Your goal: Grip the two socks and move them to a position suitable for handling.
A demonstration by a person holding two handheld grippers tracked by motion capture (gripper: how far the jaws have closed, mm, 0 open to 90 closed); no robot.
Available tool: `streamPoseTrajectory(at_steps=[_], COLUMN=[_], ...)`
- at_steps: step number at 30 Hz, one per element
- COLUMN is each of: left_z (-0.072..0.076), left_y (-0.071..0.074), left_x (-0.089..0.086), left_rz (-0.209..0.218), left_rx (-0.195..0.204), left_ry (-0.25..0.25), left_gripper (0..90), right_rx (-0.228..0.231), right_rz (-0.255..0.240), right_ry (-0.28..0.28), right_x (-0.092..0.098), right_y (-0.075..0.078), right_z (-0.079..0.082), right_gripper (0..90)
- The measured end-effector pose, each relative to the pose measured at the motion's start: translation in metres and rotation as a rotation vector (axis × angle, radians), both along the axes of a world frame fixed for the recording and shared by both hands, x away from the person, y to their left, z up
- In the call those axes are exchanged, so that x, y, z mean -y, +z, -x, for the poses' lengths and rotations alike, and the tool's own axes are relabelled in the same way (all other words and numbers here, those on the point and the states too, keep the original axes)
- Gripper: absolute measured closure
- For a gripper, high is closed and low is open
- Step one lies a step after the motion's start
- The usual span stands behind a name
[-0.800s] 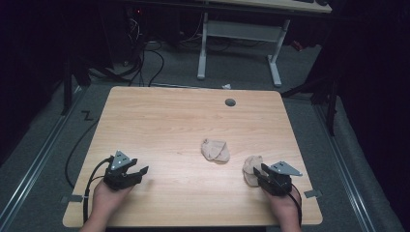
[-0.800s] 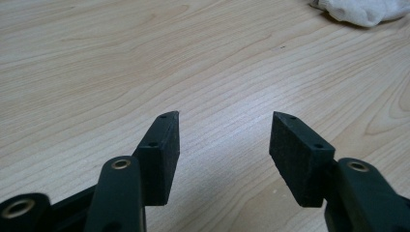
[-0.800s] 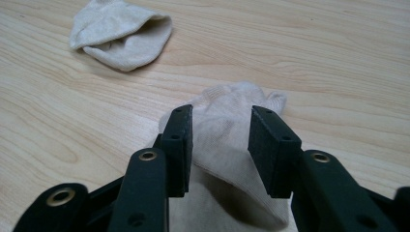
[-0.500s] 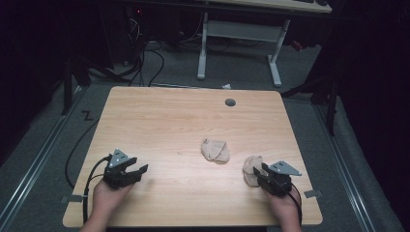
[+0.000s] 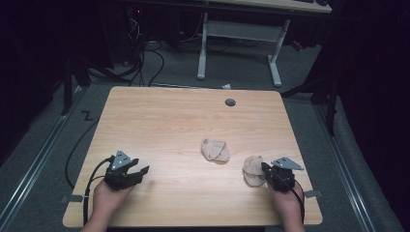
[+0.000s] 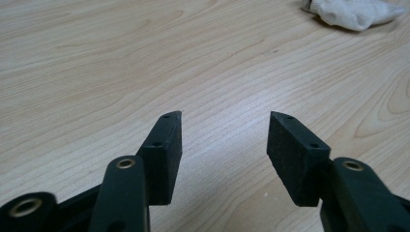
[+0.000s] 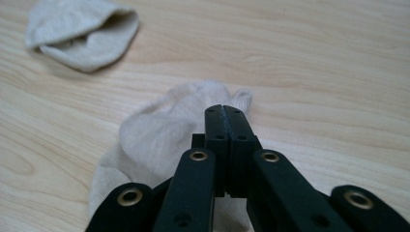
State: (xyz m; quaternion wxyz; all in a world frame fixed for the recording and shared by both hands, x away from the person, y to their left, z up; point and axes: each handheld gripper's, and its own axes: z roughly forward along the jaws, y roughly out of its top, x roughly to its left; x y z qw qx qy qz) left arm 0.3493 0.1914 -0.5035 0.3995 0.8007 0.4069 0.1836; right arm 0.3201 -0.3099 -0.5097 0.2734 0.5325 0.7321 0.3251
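Two socks (image 5: 215,150) (image 5: 253,170) lie mid-table (image 5: 169,121); left gripper (image 5: 140,170) fingers gape empty, right gripper (image 5: 265,167) fingers pressed together, apparently empty.

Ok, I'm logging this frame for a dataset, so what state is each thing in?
Left gripper: open, jaws apart over bare wood, holding nothing.
Right gripper: jaws pressed together, over the near sock; whether it pinches fabric I can't tell.
Near sock: crumpled, lying flat.
Far sock: bunched, lying apart from the near one.
Table: level, light wood.
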Motion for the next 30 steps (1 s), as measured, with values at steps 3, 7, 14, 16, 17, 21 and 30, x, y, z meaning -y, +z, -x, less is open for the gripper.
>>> streamPoseTrajectory(at_steps=[3, 7, 14, 16, 17, 21, 30], left_z=[0.001, 0.002, 0.004, 0.005, 0.005, 0.007, 0.017], left_y=[-0.001, -0.003, -0.003, -0.003, -0.003, -0.004, -0.003], left_x=[0.002, 0.005, 0.01, 0.012, 0.012, 0.018, 0.038], left_rz=[-0.015, -0.019, -0.017, -0.016, -0.018, -0.015, 0.009], left_rx=[0.0, -0.011, -0.016, -0.017, -0.018, -0.025, -0.031], left_ry=[-0.004, -0.022, -0.044, -0.053, -0.057, -0.079, -0.136], left_gripper=[44.4, 44.2, 44.1, 43.9, 43.9, 43.9, 44.7], right_rx=[-0.044, -0.075, -0.079, -0.078, -0.078, -0.078, -0.071], right_rz=[0.018, 0.026, 0.037, 0.037, 0.039, 0.038, 0.037], right_ry=[0.015, 0.059, 0.145, 0.17, 0.18, 0.22, 0.322], right_x=[0.0, -0.004, -0.026, -0.033, -0.037, -0.051, -0.087], right_y=[-0.006, -0.013, -0.013, -0.013, -0.013, -0.014, -0.015], right_z=[-0.002, -0.002, 0.0, 0.0, 0.001, 0.002, 0.004], right_gripper=[90.0, 89.9, 89.8, 89.8, 89.7, 89.6, 89.0])
